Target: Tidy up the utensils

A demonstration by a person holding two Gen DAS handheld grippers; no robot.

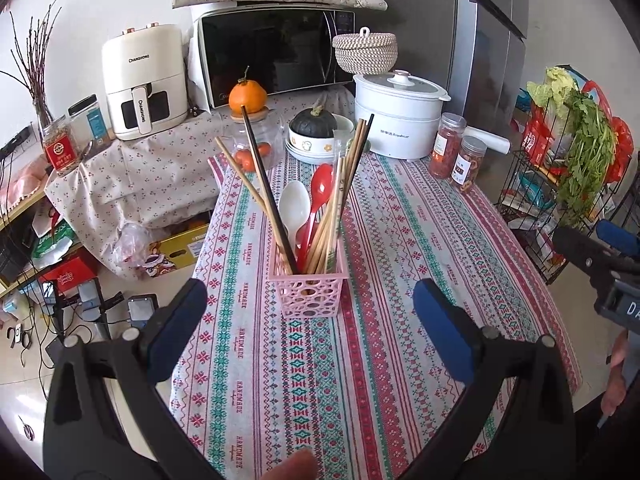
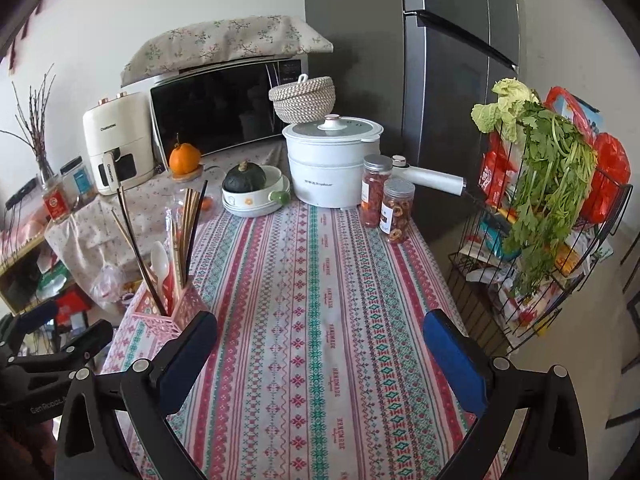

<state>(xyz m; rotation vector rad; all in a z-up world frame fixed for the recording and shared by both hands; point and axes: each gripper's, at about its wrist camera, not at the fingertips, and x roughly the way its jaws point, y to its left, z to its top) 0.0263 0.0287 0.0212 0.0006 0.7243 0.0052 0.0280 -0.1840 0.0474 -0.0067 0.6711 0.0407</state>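
Note:
A pink perforated holder (image 1: pixel 310 290) stands on the patterned tablecloth (image 1: pixel 400 240) and holds several wooden chopsticks (image 1: pixel 344 184), a dark chopstick (image 1: pixel 264 184), a white spoon (image 1: pixel 295 206) and a red spoon (image 1: pixel 320 190). My left gripper (image 1: pixel 310 300) hangs open just in front of the holder, with nothing between its fingers. In the right wrist view the holder (image 2: pixel 188 308) stands at the left, beside the left finger. My right gripper (image 2: pixel 320 334) is wide open over bare cloth and holds nothing. The left gripper's black body (image 2: pixel 48 360) shows at the lower left there.
At the table's far end stand a white electric pot (image 1: pixel 400 116), a bowl with a dark squash (image 1: pixel 314 132), two snack jars (image 1: pixel 458 156) and a glass jar under an orange (image 1: pixel 248 98). A wire rack with greens (image 2: pixel 540 216) stands to the right. A microwave (image 1: pixel 276 52) sits behind.

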